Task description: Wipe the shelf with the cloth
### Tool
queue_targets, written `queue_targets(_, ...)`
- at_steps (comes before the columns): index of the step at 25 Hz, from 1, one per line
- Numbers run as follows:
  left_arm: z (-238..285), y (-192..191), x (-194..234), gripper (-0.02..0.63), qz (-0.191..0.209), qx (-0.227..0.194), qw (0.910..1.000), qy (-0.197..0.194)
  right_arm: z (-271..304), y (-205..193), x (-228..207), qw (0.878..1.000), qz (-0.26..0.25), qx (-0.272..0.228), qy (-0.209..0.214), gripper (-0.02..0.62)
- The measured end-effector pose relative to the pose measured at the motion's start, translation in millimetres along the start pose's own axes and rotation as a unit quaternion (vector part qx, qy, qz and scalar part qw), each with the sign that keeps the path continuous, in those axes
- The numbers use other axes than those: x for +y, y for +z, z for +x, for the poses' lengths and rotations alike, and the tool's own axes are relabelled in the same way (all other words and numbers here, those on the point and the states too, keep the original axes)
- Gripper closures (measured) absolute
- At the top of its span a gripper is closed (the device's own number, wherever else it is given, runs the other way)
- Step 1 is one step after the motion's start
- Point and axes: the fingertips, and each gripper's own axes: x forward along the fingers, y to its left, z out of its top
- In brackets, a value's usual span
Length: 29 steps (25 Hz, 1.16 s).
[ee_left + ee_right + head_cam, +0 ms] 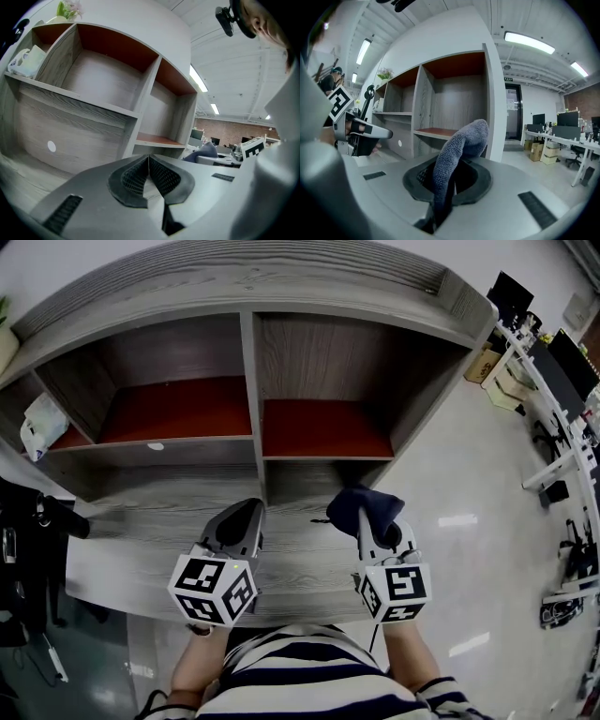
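A grey wooden shelf unit [253, 381] with red-brown boards fills the upper part of the head view. My right gripper [366, 517] is shut on a dark blue-grey cloth [361, 504], which sticks up out of the jaws in the right gripper view as a folded hump, the cloth [459, 150]. It hangs over the low wooden ledge [150, 559] in front of the right compartment [323, 427]. My left gripper [246, 514] is shut and empty, beside the right one, below the central divider. The left gripper view shows its closed pads [136, 176] and the shelf [117, 93] ahead.
A white bag [37, 423] lies in the far-left compartment, also seen as the bag [26, 61]. A small white disc [156, 446] marks the left shelf edge. Desks, monitors and boxes [539, 362] stand on the right across the pale floor. Dark gear [28, 549] hangs at the left.
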Motion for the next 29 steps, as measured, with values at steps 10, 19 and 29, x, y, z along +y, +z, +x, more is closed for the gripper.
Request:
queue_targets(10,-0.1,-13.4,6.1,0.588,-0.012,0.018,0.9997,0.003,3.6,-11.1,8.0,0.999,0.028,0.017,0.017,0.551)
queue_targets(19,-1.0,-10.7,4.8,0.588,-0.031,0.016,0.9994,-0.004,8.2,-8.2,14.4,0.999,0.025,0.015,0.028,0.551)
queue_targets(29,-4.2,-10.7,3.7,0.588,-0.032,0.018,0.9993,-0.005,9.4,-8.4,13.7,0.999,0.026,0.015,0.028,0.551)
